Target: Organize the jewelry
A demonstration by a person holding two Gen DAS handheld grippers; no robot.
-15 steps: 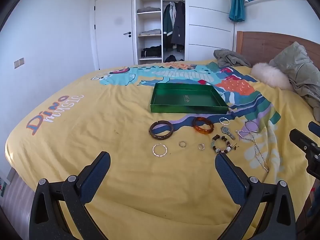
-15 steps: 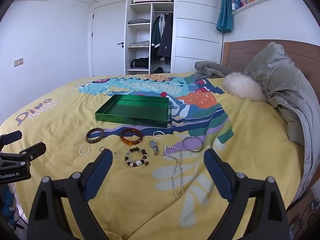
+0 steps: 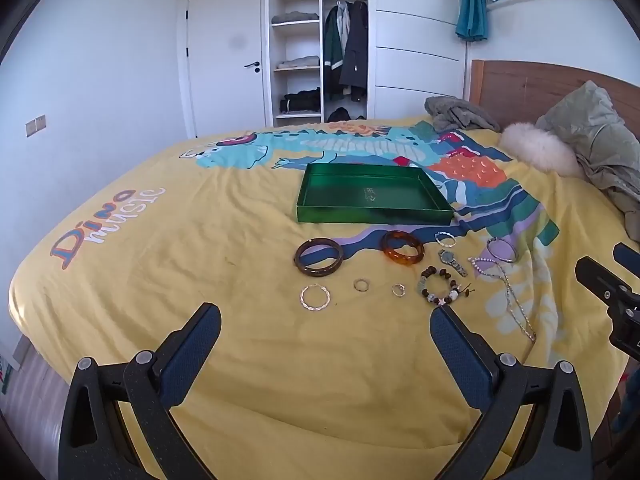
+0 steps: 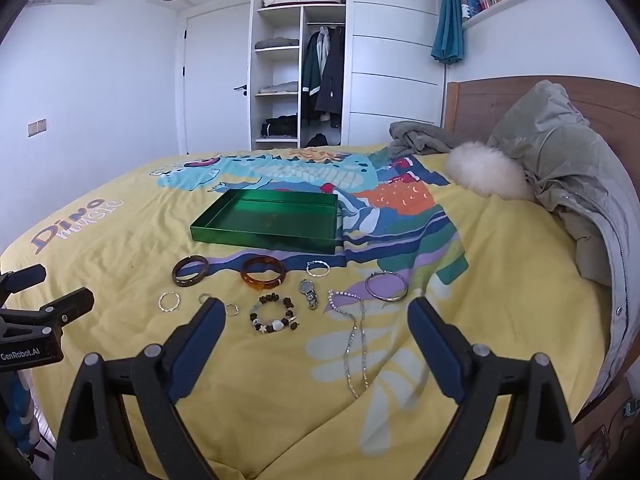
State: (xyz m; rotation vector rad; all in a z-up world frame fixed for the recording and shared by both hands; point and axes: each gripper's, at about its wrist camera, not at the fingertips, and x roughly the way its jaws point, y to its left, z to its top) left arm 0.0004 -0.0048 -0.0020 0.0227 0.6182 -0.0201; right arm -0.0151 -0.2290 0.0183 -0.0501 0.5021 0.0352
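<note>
Still, both tongs stay wide open and empty, unmoved above the jewelry.

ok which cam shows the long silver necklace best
The right wrist view: the long silver necklace lies near the middle of the picture, between the open tool's fingers, its whole length visible on the yellow bedspread. The left wrist view shows it too, but off toward the right edge, smaller and more distorted.

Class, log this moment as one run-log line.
left claw: open, empty | right claw: open, empty | shiny green rectangular tray: empty | jewelry: on yellow bedspread
</note>
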